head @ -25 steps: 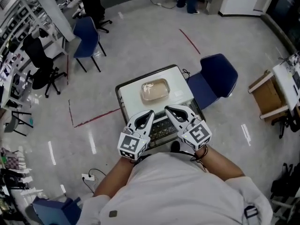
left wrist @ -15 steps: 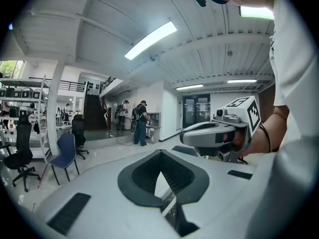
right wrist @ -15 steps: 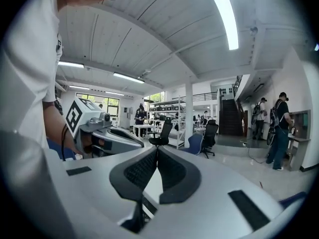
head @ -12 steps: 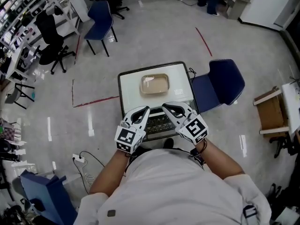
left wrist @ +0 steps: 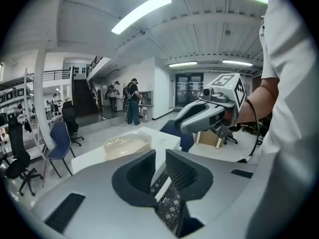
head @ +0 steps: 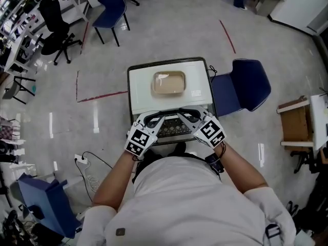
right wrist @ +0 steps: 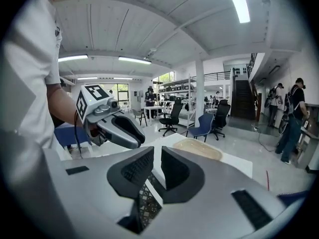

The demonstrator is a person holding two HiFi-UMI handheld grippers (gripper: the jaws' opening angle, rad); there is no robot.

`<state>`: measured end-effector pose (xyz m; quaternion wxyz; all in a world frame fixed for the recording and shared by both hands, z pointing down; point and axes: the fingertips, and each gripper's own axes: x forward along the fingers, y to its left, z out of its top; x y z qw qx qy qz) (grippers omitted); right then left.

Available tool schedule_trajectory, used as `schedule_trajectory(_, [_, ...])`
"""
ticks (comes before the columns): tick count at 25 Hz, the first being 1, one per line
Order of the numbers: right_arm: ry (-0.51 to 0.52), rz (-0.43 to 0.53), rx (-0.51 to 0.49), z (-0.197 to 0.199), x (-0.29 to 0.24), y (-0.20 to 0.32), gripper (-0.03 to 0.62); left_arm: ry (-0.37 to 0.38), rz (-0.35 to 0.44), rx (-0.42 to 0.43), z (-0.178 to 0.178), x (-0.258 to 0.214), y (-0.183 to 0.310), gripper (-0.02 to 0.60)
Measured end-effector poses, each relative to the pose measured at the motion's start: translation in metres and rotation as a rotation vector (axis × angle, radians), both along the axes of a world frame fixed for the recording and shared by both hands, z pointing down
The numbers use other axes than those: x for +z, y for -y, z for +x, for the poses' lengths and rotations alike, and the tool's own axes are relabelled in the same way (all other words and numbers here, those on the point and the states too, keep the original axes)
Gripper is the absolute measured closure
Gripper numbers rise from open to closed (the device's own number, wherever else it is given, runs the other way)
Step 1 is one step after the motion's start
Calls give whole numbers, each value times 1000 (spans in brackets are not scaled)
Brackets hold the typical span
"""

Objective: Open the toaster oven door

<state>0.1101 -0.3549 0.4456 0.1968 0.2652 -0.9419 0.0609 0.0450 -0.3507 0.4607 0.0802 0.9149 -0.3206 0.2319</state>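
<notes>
The fingers (left wrist: 134, 176) of the left gripper (left wrist: 160, 157) stand slightly apart, having just been opening, and clamp nothing. Through the narrow gap show a pale bar and the dark mesh at the front of the toaster oven (head: 196, 94). The right gripper (right wrist: 157, 156) is the same, its jaws just opened a little, its pads pressing on nothing, with pale edge and mesh in the gap. Whether the bar lies between either pair of pads I cannot tell.

In the head view both grippers sit side by side at the oven's near edge, directly before the person's body. The oven's flat white top bears a shallow beige tray (head: 168, 82) near the middle.

Around it spreads a polished grey floor (head: 154, 40) in a large hall, marked with red tape lines (head: 102, 95). A blue chair (head: 246, 86) stands just beside the oven's right side. To the left and beyond the far edge the floor is open. A power strip (head: 81, 159) with its cable lies at lower left, office chairs (head: 54, 22) stand well apart at upper left, and a cardboard box (head: 294, 124) sits far right
</notes>
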Motion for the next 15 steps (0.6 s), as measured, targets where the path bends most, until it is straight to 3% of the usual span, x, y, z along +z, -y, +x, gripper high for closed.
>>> schedule_trajectory(3, [-72,-2,-43,-1,22,0,521,49,-51,13,-1,25,1,470])
schedule_trajectory(8, [-263,13,-145,3,68,-2,491,154,-88,53,4,57,0,456])
schedule_trajectory(15, [-454,7,-278,7,122,-5,477,281,-161,92,0,107,-1,420])
